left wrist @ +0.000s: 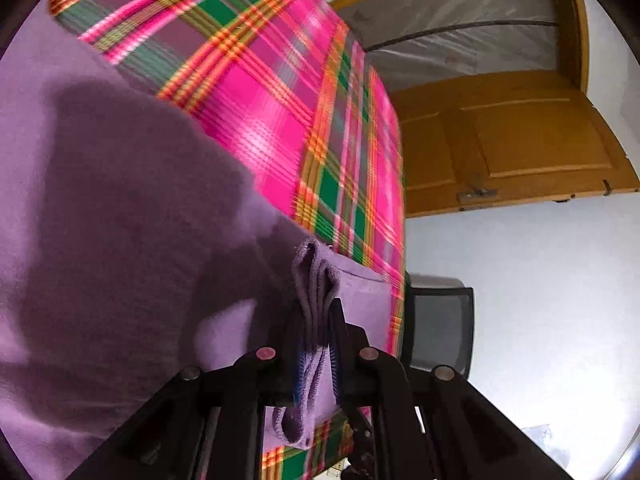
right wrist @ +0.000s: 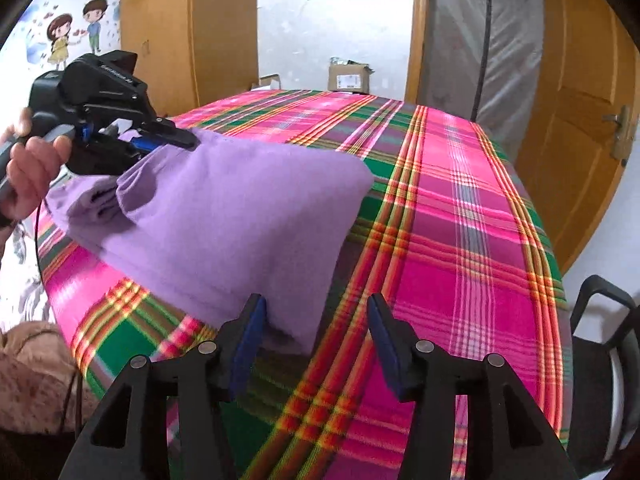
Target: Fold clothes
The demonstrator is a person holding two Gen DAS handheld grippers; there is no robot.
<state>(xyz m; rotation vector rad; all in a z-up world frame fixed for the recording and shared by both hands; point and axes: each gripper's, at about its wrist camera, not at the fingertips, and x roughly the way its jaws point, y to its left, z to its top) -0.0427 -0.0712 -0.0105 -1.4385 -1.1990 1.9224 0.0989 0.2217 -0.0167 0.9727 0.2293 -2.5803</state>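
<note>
Both wrist cameras look close along their fingers, sharing the plaid bedspread (right wrist: 460,208).

Purple garment (right wrist: 224,216): soft matt knit cloth with a faintly fuzzy nap, its ribbed hem bunched between the left gripper (left wrist: 316,320) fingers. Plaid bedspread (right wrist: 460,240): woven cloth in pink, green and orange, matt. Both grippers: matt black plastic with small dull metal pins (the right gripper (right wrist: 316,320) shows blue, rubbery-looking pads). Door (right wrist: 580,128): varnished brown wood, slightly glossy, with a metal handle. Cardboard box (right wrist: 350,74): plain brown paperboard.
</note>
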